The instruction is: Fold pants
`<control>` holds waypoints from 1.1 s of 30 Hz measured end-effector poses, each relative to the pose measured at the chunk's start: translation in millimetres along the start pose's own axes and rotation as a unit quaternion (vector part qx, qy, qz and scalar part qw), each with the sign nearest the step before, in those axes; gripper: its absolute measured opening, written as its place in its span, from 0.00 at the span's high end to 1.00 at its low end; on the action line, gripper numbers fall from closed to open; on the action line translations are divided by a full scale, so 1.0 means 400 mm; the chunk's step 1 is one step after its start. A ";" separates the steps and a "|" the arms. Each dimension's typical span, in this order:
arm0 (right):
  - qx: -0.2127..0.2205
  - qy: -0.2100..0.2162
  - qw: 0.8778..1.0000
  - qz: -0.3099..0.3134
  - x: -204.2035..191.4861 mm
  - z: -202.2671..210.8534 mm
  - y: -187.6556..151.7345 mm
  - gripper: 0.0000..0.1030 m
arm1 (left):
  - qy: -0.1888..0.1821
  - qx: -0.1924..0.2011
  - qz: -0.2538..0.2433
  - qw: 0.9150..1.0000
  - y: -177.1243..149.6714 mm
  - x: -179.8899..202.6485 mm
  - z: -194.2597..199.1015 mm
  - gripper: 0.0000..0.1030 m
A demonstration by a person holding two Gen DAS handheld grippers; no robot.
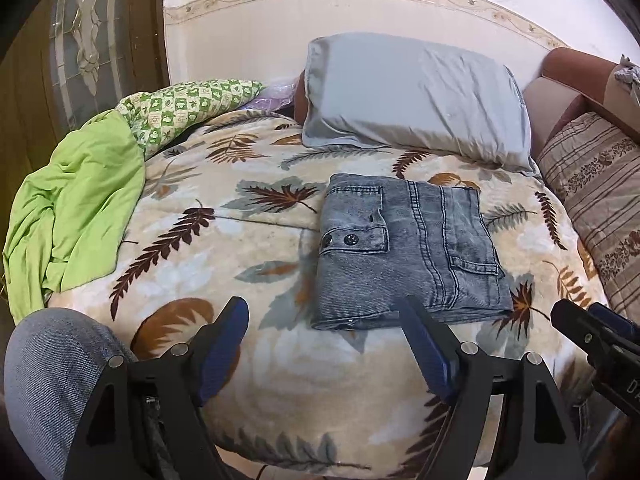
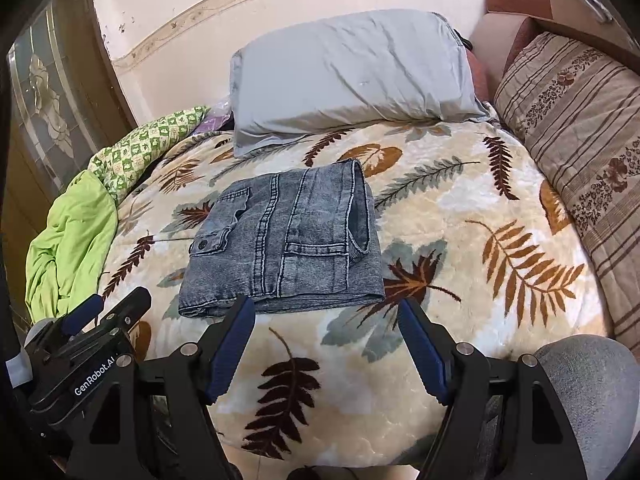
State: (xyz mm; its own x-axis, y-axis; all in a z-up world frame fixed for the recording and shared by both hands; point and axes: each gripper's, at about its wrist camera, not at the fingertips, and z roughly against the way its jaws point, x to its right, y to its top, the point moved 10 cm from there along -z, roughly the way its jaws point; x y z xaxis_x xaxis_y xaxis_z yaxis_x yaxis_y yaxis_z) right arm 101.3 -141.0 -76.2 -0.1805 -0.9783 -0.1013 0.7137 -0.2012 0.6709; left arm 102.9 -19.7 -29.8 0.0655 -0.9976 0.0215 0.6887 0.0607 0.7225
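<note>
Grey-blue denim pants (image 1: pixel 408 252) lie folded into a compact rectangle on the leaf-patterned blanket (image 1: pixel 248 240), pocket and buttons facing up. They also show in the right wrist view (image 2: pixel 284 244). My left gripper (image 1: pixel 324 312) is open and empty, held just in front of the folded pants' near edge. My right gripper (image 2: pixel 326 314) is open and empty, at the near right corner of the pants. Each gripper shows at the edge of the other's view: the right one (image 1: pixel 592 332) and the left one (image 2: pixel 104 312).
A grey pillow (image 1: pixel 416 96) lies behind the pants by the wall. A green sheet (image 1: pixel 76 204) and a green checked cloth (image 1: pixel 180 108) are bunched at the left. A striped cushion (image 2: pixel 584 128) lines the right side. The person's knees (image 1: pixel 48 372) frame the bed's near edge.
</note>
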 end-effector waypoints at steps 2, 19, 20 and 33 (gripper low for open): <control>0.001 0.000 1.000 0.000 0.000 0.002 0.001 0.27 | -0.001 0.001 -0.001 1.000 0.002 0.001 -0.001 0.24; 0.000 -0.004 1.000 0.006 0.002 0.000 0.002 0.27 | -0.001 0.010 -0.008 1.000 0.005 0.001 0.008 0.24; 0.000 -0.004 1.000 0.005 0.002 0.000 0.001 0.27 | -0.001 0.010 -0.010 1.000 0.004 0.001 0.008 0.24; -0.002 -0.006 1.000 0.006 0.005 -0.009 -0.002 0.27 | -0.005 0.009 -0.015 1.000 0.005 0.010 0.000 0.24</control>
State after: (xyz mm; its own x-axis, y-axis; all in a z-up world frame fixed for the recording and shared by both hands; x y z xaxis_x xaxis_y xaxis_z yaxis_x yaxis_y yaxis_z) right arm 102.6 -142.9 -79.6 -0.1802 -0.9800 -0.0851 0.7184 -0.1902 0.6691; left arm 104.7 -23.6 -28.1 0.0376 -0.9993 0.0074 0.6776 0.0309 0.7348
